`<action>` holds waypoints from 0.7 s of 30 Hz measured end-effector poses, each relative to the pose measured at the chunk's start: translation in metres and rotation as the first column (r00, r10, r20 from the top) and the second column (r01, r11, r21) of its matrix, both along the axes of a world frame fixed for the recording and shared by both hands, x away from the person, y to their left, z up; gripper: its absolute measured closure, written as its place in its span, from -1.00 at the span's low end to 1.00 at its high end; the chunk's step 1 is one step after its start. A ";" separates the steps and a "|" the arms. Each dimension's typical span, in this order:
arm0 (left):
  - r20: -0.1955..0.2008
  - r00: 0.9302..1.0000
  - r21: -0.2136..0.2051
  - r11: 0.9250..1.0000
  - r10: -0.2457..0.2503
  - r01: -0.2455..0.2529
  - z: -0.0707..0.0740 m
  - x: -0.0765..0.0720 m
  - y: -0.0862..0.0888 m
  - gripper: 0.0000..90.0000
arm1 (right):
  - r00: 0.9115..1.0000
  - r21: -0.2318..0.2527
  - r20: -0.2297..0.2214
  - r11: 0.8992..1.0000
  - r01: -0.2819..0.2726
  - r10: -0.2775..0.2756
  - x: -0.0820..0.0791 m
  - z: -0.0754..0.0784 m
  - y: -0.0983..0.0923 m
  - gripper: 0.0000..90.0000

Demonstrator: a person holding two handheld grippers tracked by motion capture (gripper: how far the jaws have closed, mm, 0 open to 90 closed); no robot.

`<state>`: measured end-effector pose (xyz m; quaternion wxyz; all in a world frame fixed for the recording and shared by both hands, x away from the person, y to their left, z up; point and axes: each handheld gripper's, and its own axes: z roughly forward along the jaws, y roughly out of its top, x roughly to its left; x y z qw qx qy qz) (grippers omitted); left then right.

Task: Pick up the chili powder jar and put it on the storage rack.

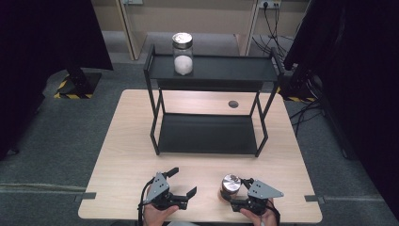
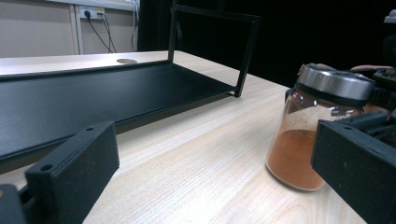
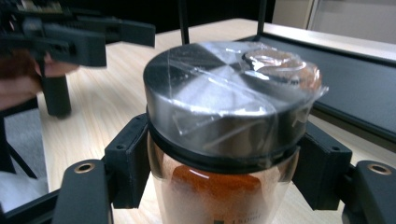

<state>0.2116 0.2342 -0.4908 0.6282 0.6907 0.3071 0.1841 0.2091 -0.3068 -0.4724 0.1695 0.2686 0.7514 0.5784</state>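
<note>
Right gripper [image 1: 234, 194] is clamped on the spice jar [image 1: 231, 184] at the table's [image 1: 122, 155] five o'clock edge, grasp step apparently done, so next likely lifts it straight toward the twelve-o'clock rack [image 1: 207, 134], while left gripper [image 1: 182, 181] idles, jaws apart.

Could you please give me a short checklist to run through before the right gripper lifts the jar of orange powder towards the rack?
1. Grip: right gripper jaws sit on either side of the orange jar just below the lid, pressed against the glass: ok.
2. Lid seated, with film over it: ok.
3. Left gripper open and apart from the jar: ok.
4. Lower shelf of the rack free: ok.
5. Top shelf: white jar stands at its left, room to the right: ok.
6. Whether the jar fits under the top shelf: cannot tell.
</note>
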 end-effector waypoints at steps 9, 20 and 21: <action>0.000 1.000 0.000 1.000 0.001 -0.001 0.000 0.000 0.000 -0.99 | 0.999 0.003 0.035 1.000 0.011 -0.011 -0.005 0.009 -0.003 -0.32; -0.002 1.000 -0.002 1.000 0.004 -0.004 0.000 0.000 0.000 -0.99 | 0.997 -0.014 0.074 1.000 0.013 -0.012 -0.007 0.029 -0.005 -0.31; -0.002 1.000 -0.003 1.000 0.004 -0.004 0.000 0.000 0.000 -0.99 | 0.997 -0.013 0.076 1.000 0.014 -0.013 -0.007 0.031 -0.005 -0.31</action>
